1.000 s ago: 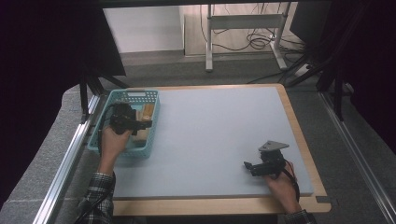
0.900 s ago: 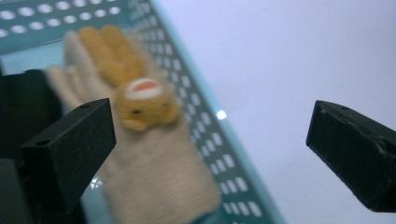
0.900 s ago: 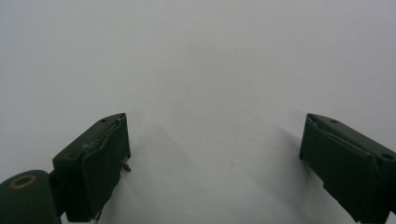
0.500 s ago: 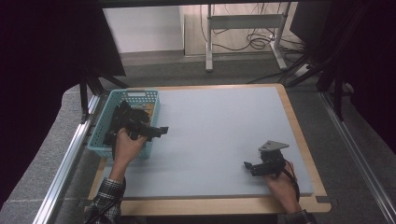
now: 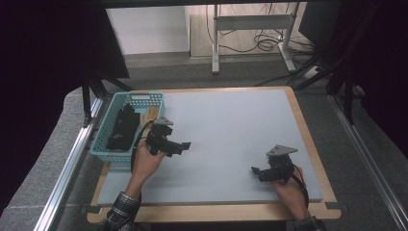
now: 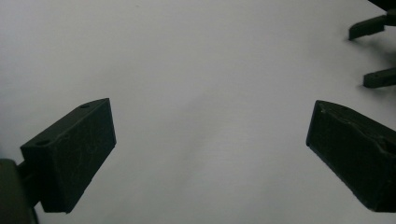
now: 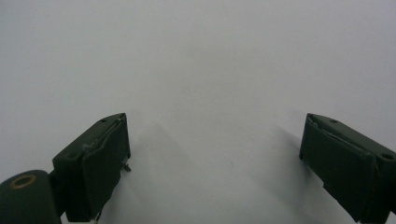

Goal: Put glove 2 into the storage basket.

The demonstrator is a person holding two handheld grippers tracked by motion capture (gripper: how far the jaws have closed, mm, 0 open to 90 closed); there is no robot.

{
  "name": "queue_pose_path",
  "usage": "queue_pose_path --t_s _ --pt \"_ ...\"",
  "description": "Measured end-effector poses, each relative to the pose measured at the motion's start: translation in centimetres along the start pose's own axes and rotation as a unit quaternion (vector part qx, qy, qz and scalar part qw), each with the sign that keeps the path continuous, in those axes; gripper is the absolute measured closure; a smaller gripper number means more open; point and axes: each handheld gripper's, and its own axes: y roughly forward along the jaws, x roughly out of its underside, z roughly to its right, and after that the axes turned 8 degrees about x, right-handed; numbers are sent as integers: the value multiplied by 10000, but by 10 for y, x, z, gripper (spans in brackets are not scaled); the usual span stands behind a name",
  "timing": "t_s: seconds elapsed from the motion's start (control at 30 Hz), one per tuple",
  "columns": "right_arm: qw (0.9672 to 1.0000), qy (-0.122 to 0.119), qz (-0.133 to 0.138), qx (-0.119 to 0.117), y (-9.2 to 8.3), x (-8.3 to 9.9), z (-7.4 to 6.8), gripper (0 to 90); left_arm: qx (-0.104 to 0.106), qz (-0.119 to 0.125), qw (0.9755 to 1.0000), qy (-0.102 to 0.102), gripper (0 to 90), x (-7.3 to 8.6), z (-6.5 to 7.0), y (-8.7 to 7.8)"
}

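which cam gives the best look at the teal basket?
The high view: the teal basket sits at the table's left edge with a black object and something tan inside. Both gripper views look along open jaws at bare grey mat.

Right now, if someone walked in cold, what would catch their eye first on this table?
Probably the turquoise basket at the table's left edge, with a black object lying inside it. Then the two hand-held grippers over the pale grey mat: the left gripper just right of the basket, the right gripper near the front right, both open with nothing between their jaws.
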Motion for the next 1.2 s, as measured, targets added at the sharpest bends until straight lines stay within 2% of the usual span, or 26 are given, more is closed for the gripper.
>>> queue_pose_path --t_s 0.33,0.57,0.73,0.77,0.83,1.0,1.1,1.2 --pt "10000 -2 1 1 0 0 0 81 283 -111 9993 229 19 23 28 33" --pt "10000 -1 5 2 0 0 0 81 322 -253 9986 349 19 40 37 50" --pt "10000 -1 4 1 0 0 0 80 280 -380 9982 374 20 53 37 58" --pt "10000 -2 3 2 0 0 0 81 206 -469 9980 380 21 60 36 62" --pt "10000 -2 3 3 0 0 0 81 176 -378 9980 473 19 64 37 62" --pt "10000 -3 4 5 0 0 0 81 88 -411 9977 530 24 65 39 63" --pt "10000 -3 4 5 0 0 0 80 -116 -540 9960 704 21 65 44 66" --pt "10000 -7 4 6 0 0 0 80 -167 -576 9953 765 17 65 45 67"
